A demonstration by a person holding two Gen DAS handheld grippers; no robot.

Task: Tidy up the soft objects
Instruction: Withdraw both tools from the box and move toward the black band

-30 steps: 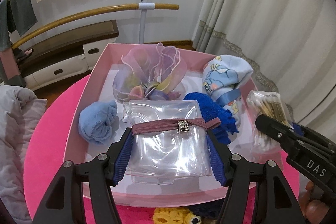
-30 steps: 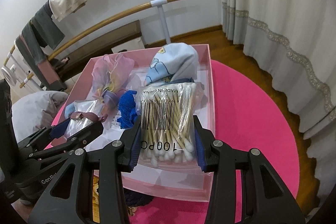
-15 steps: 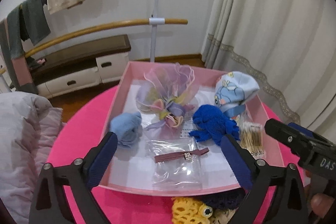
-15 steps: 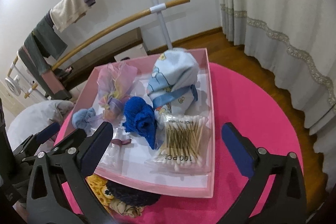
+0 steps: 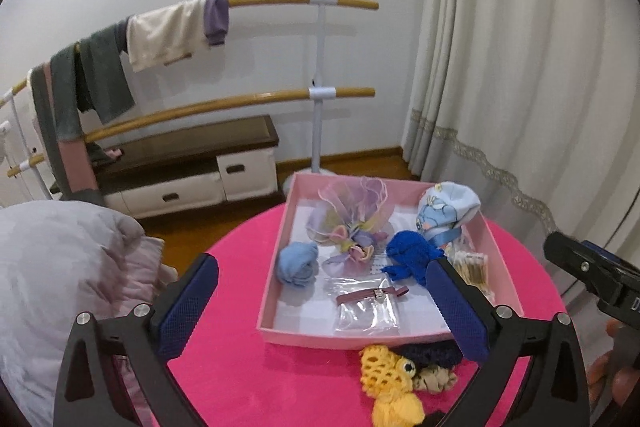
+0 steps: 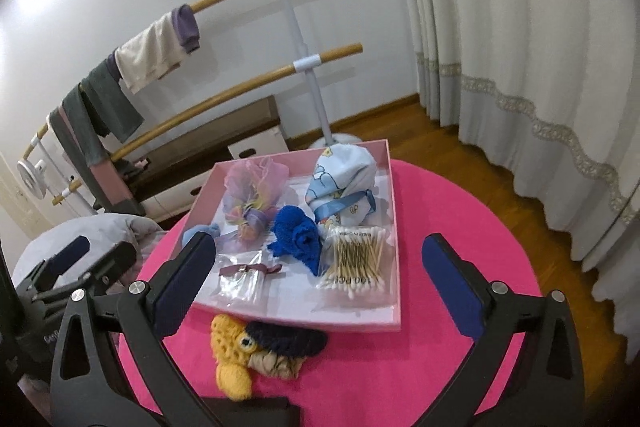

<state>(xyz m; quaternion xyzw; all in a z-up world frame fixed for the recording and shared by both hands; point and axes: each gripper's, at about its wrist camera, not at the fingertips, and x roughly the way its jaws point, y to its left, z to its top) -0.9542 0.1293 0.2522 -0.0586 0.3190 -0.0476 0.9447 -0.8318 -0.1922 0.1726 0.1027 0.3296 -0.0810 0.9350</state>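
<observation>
A pink tray [image 5: 276, 259] [image 6: 394, 227] on the round pink table holds a light blue cloth ball [image 5: 298, 263], a pastel organza pouch [image 5: 352, 223] [image 6: 252, 203], a dark blue cloth [image 5: 412, 255] [image 6: 298, 243], a cartoon-print bundle [image 5: 446, 211] [image 6: 344, 187], a clear bag with a maroon band [image 5: 370, 301] [image 6: 246, 273] and a cotton swab pack [image 6: 356, 263] [image 5: 474, 267]. Yellow, navy and beige knitted pieces [image 5: 394, 379] [image 6: 256, 351] lie in front of the tray. My left gripper [image 5: 320, 307] and right gripper [image 6: 320, 279] are open, empty, raised before the tray.
A grey quilted bundle [image 5: 60, 283] lies left of the table. Behind stand a wooden barre with hung clothes [image 5: 160, 35], a low drawer bench [image 5: 188, 163] and white curtains [image 5: 520, 67]. The table's right side [image 6: 460, 227] is bare pink cloth.
Both grippers opened and let go: the clear bag and the swab pack now lie in the tray. Both grippers have pulled back and up from the tray.
</observation>
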